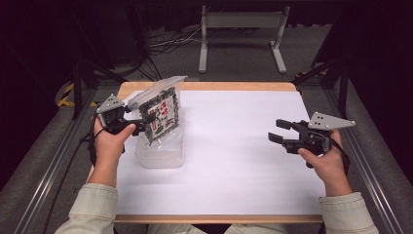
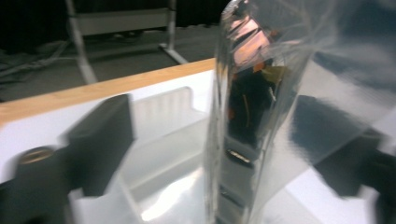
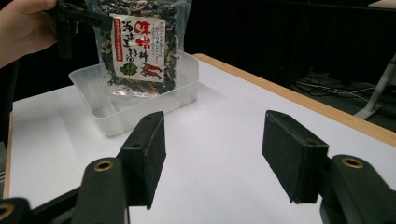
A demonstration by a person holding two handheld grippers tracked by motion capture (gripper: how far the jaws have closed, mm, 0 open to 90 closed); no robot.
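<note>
Seaweed pouch (image 1: 162, 113) stands upright in the clear plastic tub (image 1: 160, 155) at the table's far left. My left gripper (image 1: 141, 122) has its jaws spread either side of it, gripping nothing; my right gripper (image 1: 278, 130) hangs open and empty. Unsupported, I judge the pouch could topple over the rim.

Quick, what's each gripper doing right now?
Left gripper: open, jaws either side of the snack bag, not pressing it.
Right gripper: open, holding nothing.
</note>
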